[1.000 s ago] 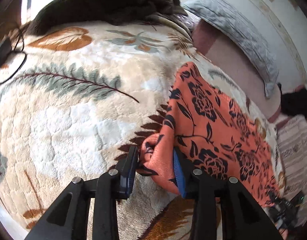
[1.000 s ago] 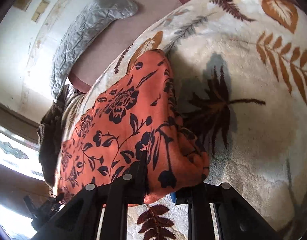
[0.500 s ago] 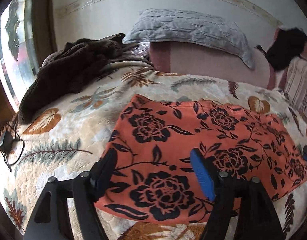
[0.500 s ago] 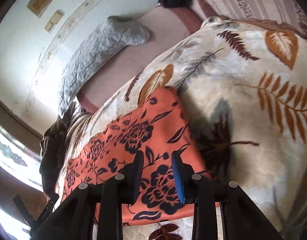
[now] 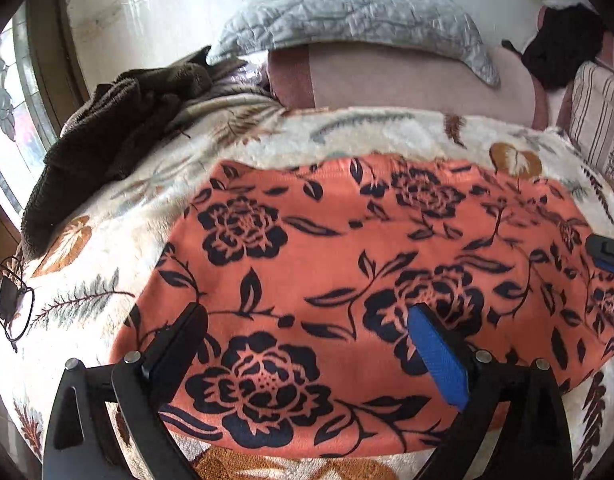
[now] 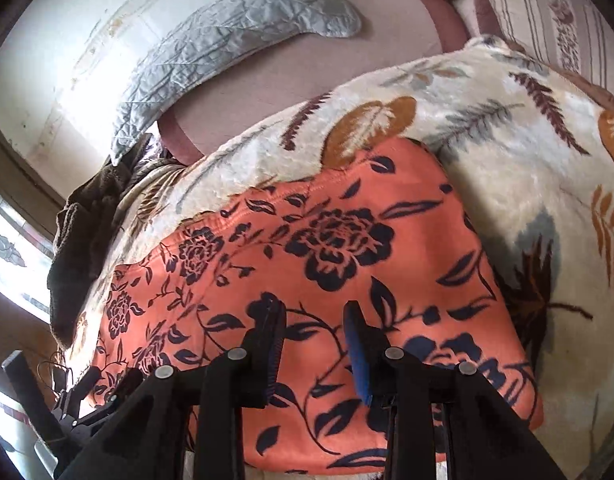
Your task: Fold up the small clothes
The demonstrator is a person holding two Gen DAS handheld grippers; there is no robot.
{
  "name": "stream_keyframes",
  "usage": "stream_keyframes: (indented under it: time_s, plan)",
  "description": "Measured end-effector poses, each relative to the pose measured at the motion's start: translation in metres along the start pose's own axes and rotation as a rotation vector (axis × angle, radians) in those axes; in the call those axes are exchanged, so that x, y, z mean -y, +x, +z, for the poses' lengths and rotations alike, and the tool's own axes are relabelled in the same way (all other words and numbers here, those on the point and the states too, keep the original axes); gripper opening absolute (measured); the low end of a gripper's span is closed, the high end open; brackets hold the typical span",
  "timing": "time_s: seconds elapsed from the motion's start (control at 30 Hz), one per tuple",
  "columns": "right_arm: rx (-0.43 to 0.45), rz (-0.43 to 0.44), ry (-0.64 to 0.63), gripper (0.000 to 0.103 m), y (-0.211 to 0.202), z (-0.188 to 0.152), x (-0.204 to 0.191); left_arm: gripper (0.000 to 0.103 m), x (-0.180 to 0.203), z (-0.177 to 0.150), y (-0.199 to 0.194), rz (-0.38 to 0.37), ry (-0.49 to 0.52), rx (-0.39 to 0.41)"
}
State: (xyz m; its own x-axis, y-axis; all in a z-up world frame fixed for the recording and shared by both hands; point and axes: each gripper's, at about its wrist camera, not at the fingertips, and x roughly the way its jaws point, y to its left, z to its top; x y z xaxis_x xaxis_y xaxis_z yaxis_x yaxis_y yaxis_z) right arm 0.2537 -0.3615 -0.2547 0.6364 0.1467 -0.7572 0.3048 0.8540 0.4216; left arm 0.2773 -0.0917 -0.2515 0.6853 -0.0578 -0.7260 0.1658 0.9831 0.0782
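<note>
An orange garment with black flowers (image 5: 347,264) lies folded flat on a cream leaf-patterned blanket (image 5: 119,248). It also shows in the right wrist view (image 6: 327,248). My left gripper (image 5: 307,320) is wide open and empty, held above the garment's near left part. My right gripper (image 6: 313,312) is open and empty above the garment's near right part. The right gripper's tip shows at the right edge of the left wrist view (image 5: 607,250). The left gripper shows at the lower left of the right wrist view (image 6: 75,400).
A dark brown garment (image 5: 107,136) is heaped at the blanket's far left. A grey quilted pillow (image 5: 355,16) lies on a mauve sheet (image 5: 407,80) by the wall. A striped cushion (image 5: 599,120) is at the far right. A black cable with plug (image 5: 7,300) lies at the left edge.
Both grippers have let go of the garment's corners and opened. They have lifted and drawn back, and the garment now lies flat.
</note>
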Motion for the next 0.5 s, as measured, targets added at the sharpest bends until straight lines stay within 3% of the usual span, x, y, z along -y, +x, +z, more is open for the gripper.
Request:
stream_keyframes:
  time_s: [0.07,0.13,0.2,0.27,0.5]
  plan:
    - [0.002,-0.002,-0.047,0.034,0.005,0.006,-0.013,0.103,-0.001,0.003,0.002,-0.002,-0.052,0.003]
    - [-0.025,-0.016,-0.08,0.036,0.017,0.011,-0.02,0.103,0.002,0.003,0.019,0.016,-0.057,-0.065]
    - [-0.115,-0.039,-0.098,0.066,0.043,0.012,-0.024,0.103,0.008,-0.001,0.044,0.028,-0.044,-0.192]
    - [-0.162,-0.058,-0.094,0.068,0.061,0.008,-0.024,0.103,0.008,-0.003,0.044,0.023,-0.051,-0.151]
    - [-0.134,-0.07,-0.089,0.072,0.061,0.004,-0.024,0.103,0.001,-0.008,0.044,-0.048,-0.025,-0.138]
